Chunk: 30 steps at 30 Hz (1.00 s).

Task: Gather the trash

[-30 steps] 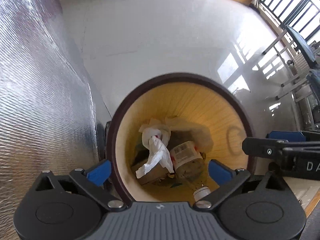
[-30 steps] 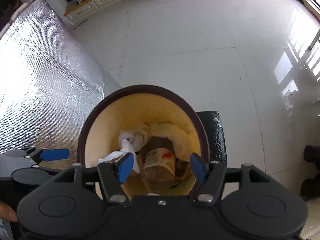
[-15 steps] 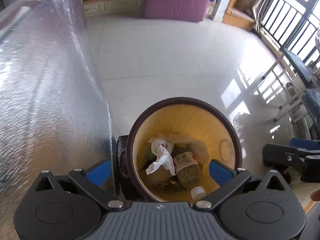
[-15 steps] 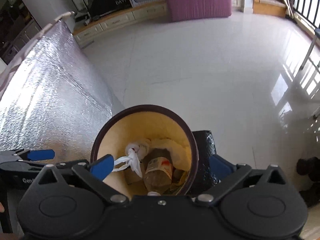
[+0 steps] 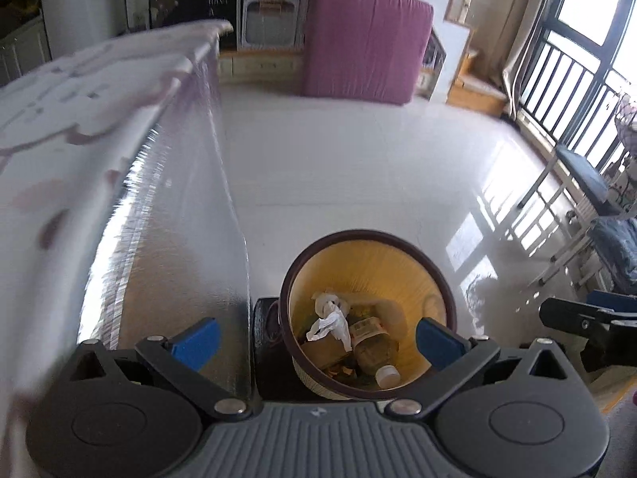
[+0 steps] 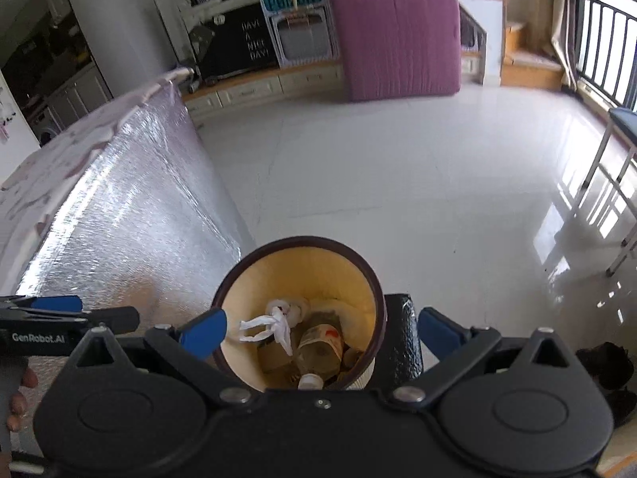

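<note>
At the lower centre of both views, the trash bin (image 5: 368, 310) is sitting on the white floor (image 5: 358, 167), already holding a crumpled tissue (image 5: 332, 320), a plastic bottle (image 5: 374, 348) and what may be a cardboard scrap. We are keeping the left gripper (image 5: 316, 336) with its fingers spread wide and empty; the right gripper (image 6: 320, 328) has just been opening and is carrying nothing. We are seeing no loose litter, so collection seems nearly done. A foil-sided worktop (image 6: 119, 215) is filling the left, a pink mattress (image 6: 396, 36) leaning at upper centre.
</note>
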Available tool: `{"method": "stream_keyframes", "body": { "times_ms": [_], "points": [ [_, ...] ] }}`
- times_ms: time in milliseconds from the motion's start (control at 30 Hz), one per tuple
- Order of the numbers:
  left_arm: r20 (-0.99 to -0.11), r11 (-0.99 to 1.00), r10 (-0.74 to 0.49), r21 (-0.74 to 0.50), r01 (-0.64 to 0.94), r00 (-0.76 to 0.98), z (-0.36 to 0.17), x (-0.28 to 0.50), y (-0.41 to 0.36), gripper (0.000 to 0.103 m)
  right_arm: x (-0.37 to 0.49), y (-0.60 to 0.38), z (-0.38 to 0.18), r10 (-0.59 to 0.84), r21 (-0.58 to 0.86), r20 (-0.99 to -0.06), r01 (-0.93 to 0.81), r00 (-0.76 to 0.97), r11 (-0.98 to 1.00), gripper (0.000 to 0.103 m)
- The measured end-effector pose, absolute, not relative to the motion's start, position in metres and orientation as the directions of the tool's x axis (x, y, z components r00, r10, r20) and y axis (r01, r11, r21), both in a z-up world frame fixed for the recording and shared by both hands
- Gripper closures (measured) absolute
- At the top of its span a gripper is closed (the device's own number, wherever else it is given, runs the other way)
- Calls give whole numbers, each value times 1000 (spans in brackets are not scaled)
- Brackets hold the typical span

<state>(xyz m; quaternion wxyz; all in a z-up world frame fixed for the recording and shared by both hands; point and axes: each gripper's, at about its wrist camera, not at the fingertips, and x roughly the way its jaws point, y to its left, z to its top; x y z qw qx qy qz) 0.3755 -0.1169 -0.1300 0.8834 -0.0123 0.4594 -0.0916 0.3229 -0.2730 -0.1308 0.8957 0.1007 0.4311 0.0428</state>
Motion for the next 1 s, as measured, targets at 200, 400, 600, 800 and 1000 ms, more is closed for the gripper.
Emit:
{"method": "stream_keyframes", "body": {
  "times_ms": [200, 400, 600, 800, 1000],
  "points": [
    [-746, 984, -172, -99, 148, 644, -98, 335, -107, 0, 284, -272, -105, 161, 219, -710, -2, 685, 976, 0],
    [-692, 984, -174, -93, 152, 701, -77, 296, -100, 0, 245, -268, -84, 154, 222, -650, -9, 744, 975, 0],
    [-648, 984, -172, -81, 158, 742, -64, 255, -92, 0, 204, -259, -67, 125, 189, -613, -9, 780, 982, 0],
    [-619, 984, -169, -65, 165, 767, -59, 219, -81, 0, 164, -251, -57, 97, 157, -585, -4, 805, 988, 0],
    [-592, 982, -185, -93, 162, 785, -61, 190, -66, 0, 132, -243, -54, 73, 139, -551, 5, 831, 990, 0]
  ]
}}
